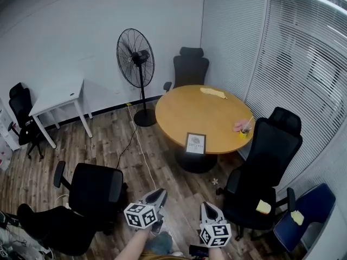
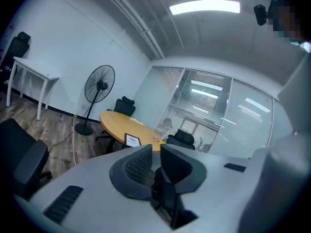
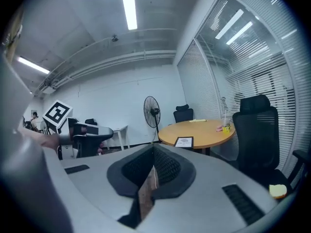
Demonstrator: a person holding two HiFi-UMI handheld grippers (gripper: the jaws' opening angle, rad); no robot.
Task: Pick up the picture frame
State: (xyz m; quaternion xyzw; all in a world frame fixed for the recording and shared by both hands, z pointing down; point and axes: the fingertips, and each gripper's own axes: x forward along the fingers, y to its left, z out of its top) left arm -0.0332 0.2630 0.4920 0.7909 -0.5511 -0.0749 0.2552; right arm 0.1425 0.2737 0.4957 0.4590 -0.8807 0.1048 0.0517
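Note:
The picture frame (image 1: pixel 196 143) is black-rimmed with a white print and stands at the near edge of the round wooden table (image 1: pixel 179 112). It shows small in the left gripper view (image 2: pixel 132 140) and in the right gripper view (image 3: pixel 183 142). Both grippers are low in the head view, well short of the table and over the wood floor. My left gripper (image 1: pixel 161 192) is shut and holds nothing (image 2: pixel 155 148). My right gripper (image 1: pixel 205 205) is beside it, its jaws together and empty (image 3: pixel 153 148). Both point toward the table and the frame.
Black office chairs stand at the near left (image 1: pixel 95 191), the right (image 1: pixel 265 167) and behind the table (image 1: pixel 190 66). A pedestal fan (image 1: pixel 135 58) with a floor cable (image 1: pixel 138 145) stands left of the table. A cup (image 1: pixel 244 131) and a yellow item (image 1: pixel 213 92) lie on the table; a white desk (image 1: pixel 59 96) is far left.

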